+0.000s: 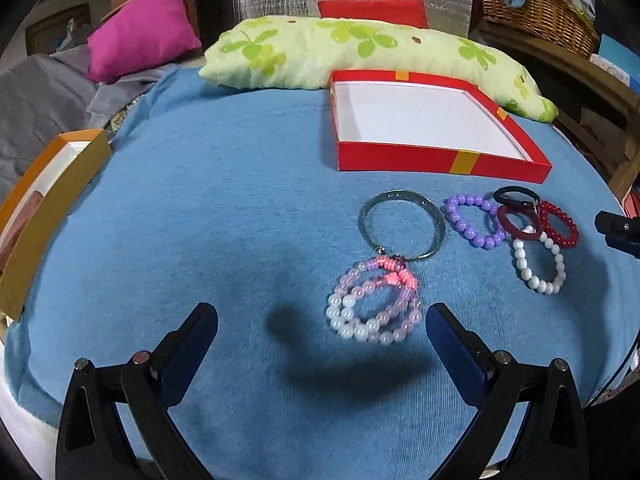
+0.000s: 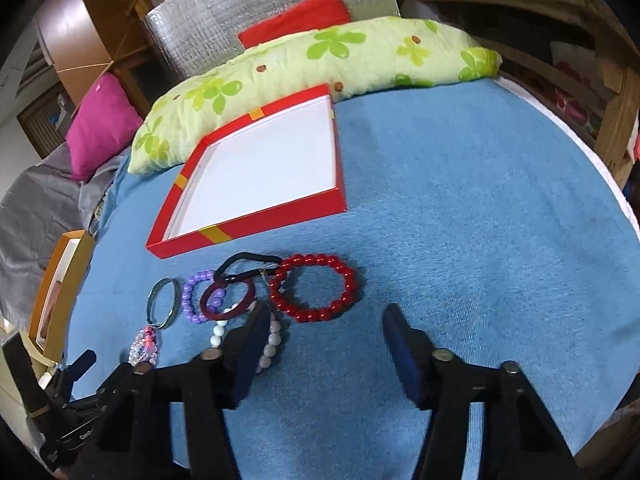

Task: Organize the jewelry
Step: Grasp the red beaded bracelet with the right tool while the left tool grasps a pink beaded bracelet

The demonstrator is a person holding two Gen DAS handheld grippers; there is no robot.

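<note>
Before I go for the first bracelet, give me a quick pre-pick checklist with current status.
1. Left gripper open, nothing held: ok.
2. Right gripper open, nothing held: ok.
3. Red box open, white floor bare, ready to receive: ok.
4. Pink-and-white bead bracelet lies between the left fingers' line, but touches the metal bangle; may drag it: not ok.
5. Red bead bracelet ahead of the right gripper, free on the right side: ok.
6. Whether the black band and dark red ring are linked: cannot tell.
</note>
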